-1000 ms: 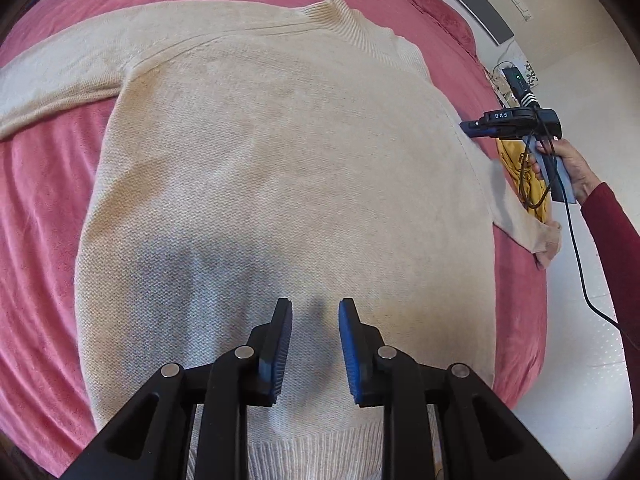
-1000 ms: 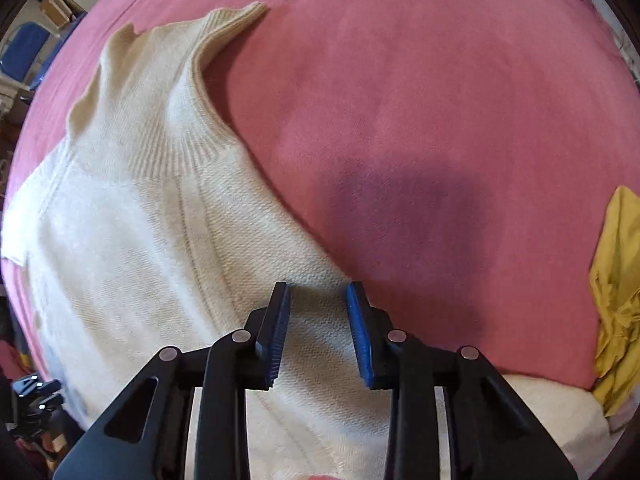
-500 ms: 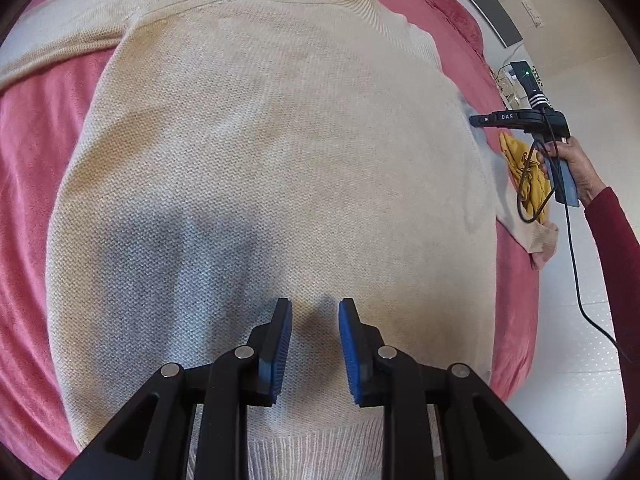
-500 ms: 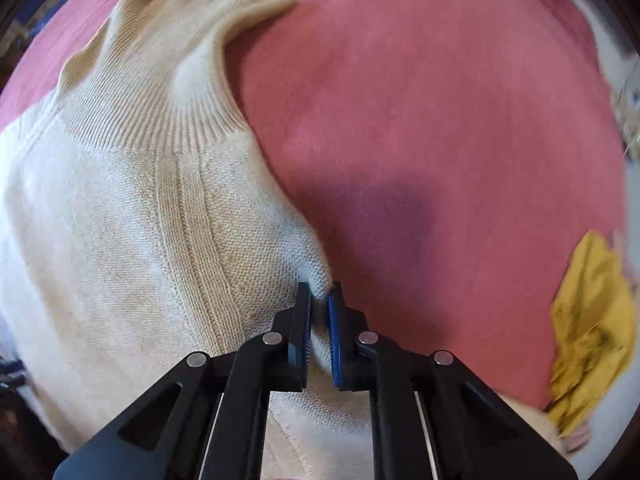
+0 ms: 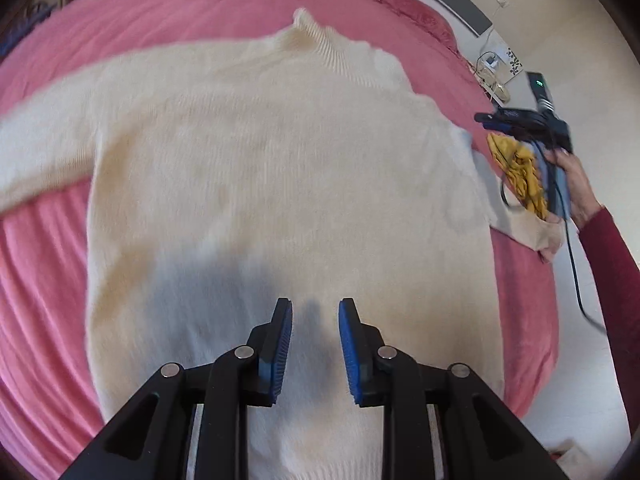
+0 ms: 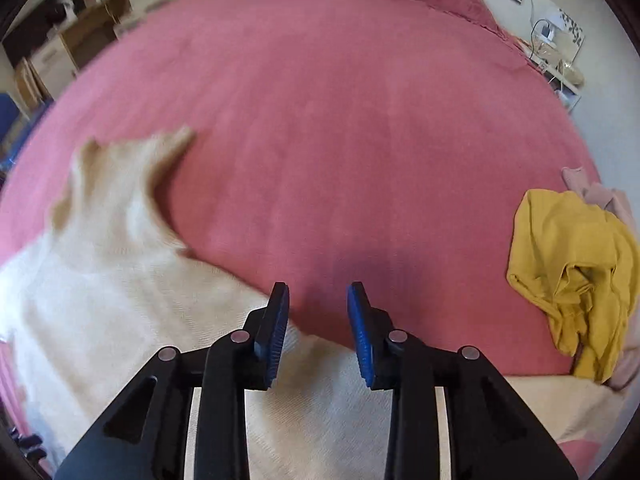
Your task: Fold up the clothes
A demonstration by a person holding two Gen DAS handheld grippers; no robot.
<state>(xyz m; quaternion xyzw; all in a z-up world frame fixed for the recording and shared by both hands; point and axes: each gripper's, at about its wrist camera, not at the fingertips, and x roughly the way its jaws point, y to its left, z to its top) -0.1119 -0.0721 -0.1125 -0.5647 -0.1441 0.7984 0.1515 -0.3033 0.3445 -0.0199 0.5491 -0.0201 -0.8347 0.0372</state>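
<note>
While the cream sweater lies spread flat, front down or up I cannot tell, across the pink bedspread, both tools hang above it with nothing held. The left gripper hovers over the lower body near the hem, its blue pads apart; the right gripper sits over the shoulder edge on the far side, likewise parted and empty. One sleeve stretches out to the left, and the ribbed collar points away from the hem. A knit like this looks soft, limp and fairly light (it will sag and stretch rather than hold a crease), so a pinch in the open middle would likely just tent the fabric. Better holds, I judge, are the firmer ribbed parts and seams: shoulder seam and hem corner on one side, lifted together and carried inward. A crumpled yellow garment lies near the bed's edge, apart from the sweater.
</note>
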